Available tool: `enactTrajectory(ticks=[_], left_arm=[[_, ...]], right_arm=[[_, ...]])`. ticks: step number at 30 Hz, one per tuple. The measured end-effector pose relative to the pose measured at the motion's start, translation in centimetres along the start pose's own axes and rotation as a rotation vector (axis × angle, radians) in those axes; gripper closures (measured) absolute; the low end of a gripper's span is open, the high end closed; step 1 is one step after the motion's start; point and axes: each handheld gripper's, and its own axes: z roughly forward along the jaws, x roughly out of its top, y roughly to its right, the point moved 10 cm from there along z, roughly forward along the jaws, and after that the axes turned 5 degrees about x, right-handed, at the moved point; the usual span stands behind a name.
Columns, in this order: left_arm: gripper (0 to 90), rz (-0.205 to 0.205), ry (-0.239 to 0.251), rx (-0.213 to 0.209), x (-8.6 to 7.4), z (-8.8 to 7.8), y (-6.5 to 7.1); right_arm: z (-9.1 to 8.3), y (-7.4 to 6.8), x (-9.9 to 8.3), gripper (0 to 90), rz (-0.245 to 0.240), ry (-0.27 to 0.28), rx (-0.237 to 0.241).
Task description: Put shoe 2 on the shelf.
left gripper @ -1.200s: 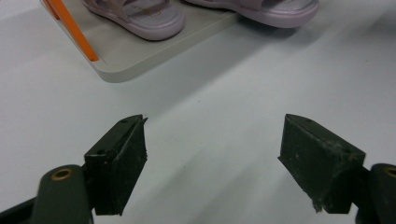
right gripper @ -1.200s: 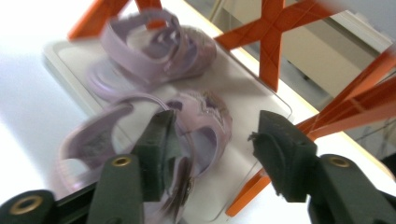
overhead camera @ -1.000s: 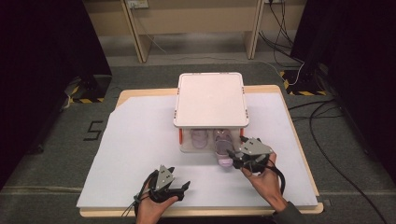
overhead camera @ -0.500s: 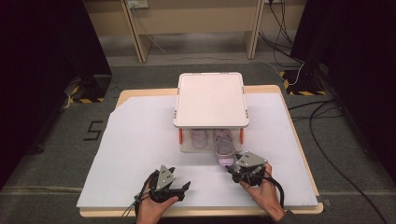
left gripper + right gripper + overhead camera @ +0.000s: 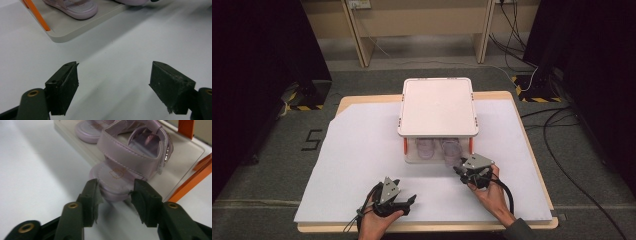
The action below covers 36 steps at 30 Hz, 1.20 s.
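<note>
A lilac strapped sandal (image 5: pixel 130 157) lies on the bottom board of a small white shelf (image 5: pixel 438 105) with orange posts, its heel sticking out over the board's front edge. My right gripper (image 5: pixel 115 185) has just been closing, and its pads now touch both sides of that heel; from above the right gripper (image 5: pixel 458 168) sits at the shelf's front right. A second lilac sandal (image 5: pixel 92 130) lies beside the first, and in the high view this second sandal (image 5: pixel 427 148) is to its left. My left gripper (image 5: pixel 114 65) rests open over white paper, nothing between its jaws, near the table's front (image 5: pixel 409 204).
White paper (image 5: pixel 362 150) covers the wooden table. The shelf's top board hides most of both sandals from above. An orange post (image 5: pixel 190 185) stands just right of the held sandal. Cables lie on the floor at right; dark curtains flank the table.
My right gripper has come down and back toward the table's front, and its jaws have narrowed around the sandal's heel. The left gripper has stayed where it was.
</note>
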Motion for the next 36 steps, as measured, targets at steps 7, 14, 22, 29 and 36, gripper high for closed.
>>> enactTrajectory(ticks=[7, 14, 22, 29, 36], left_arm=[[22.3, -0.001, 0.000, 0.001, 0.0, 0.0, 0.0], [22.3, 0.002, 0.002, -0.001, 0.0, -0.1, -0.1], [22.3, 0.002, 0.000, -0.001, 0.0, 0.0, -0.1], [22.3, 0.003, 0.001, -0.001, 0.0, -0.1, -0.1], [22.3, -0.002, 0.003, 0.002, 0.0, -0.1, -0.1]], right_arm=[[1.8, 0.3, 1.0, 57.3, 0.018, -0.002, 0.005], [2.8, 0.7, 1.7, 57.4, 0.010, -0.007, -0.008], [3.6, 1.3, 2.0, 57.1, 0.029, -0.001, -0.011], [3.6, 1.1, 2.3, 50.7, 0.060, 0.018, 0.012], [1.6, 0.0, 2.7, 40.2, 0.098, 0.065, 0.058]])
